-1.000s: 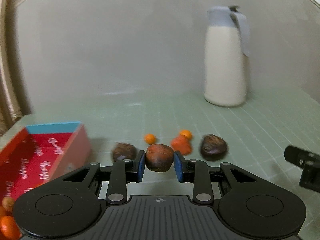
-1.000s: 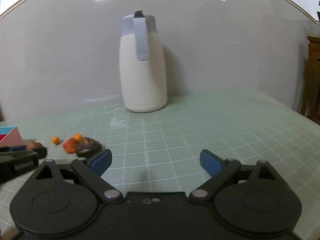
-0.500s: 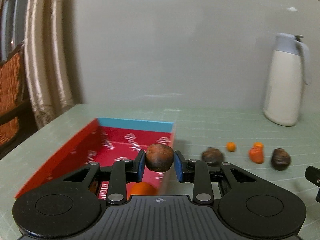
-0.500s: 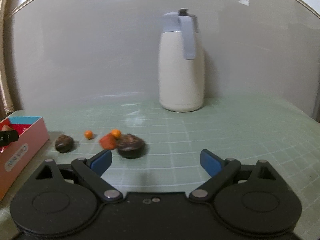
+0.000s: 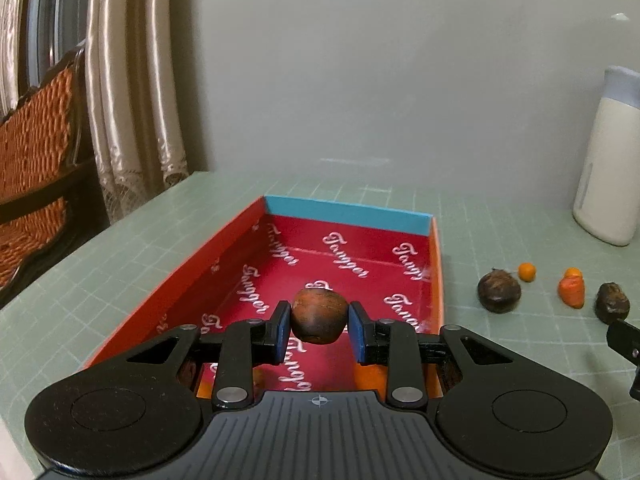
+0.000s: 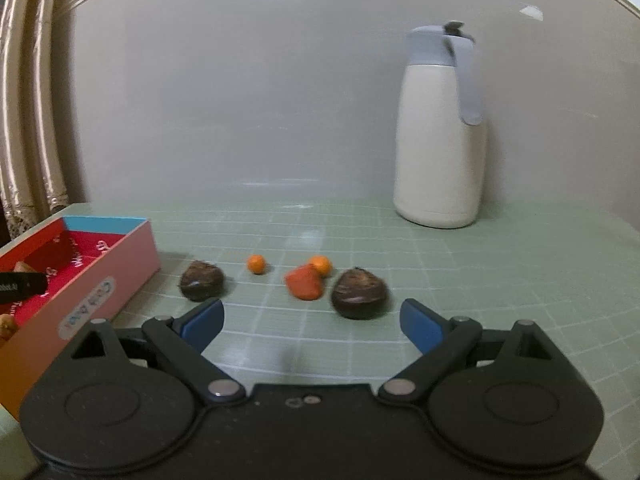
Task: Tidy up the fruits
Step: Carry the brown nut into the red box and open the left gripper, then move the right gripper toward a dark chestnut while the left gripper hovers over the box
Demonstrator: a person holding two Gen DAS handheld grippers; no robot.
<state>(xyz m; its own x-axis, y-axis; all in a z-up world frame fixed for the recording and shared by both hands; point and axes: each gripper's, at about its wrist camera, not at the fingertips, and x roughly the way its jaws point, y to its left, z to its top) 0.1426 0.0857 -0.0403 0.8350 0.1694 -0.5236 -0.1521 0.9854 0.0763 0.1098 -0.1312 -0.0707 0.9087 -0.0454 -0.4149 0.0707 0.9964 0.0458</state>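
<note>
The left gripper (image 5: 319, 322) hangs over the red box (image 5: 436, 264), blue pads clamped narrow on a round brown fruit (image 5: 319, 316), the box floor directly beneath and ahead of the jaws. A release here looks right. The right gripper (image 6: 311, 320) is spread wide and empty; the nearest dark fruit (image 6: 360, 294) lies just ahead, slightly right of centre, no clear long axis.

Left hand-held gripper (image 5: 319, 322) carried brown fruit (image 5: 319, 316) from table over red box (image 5: 276, 248).
</note>
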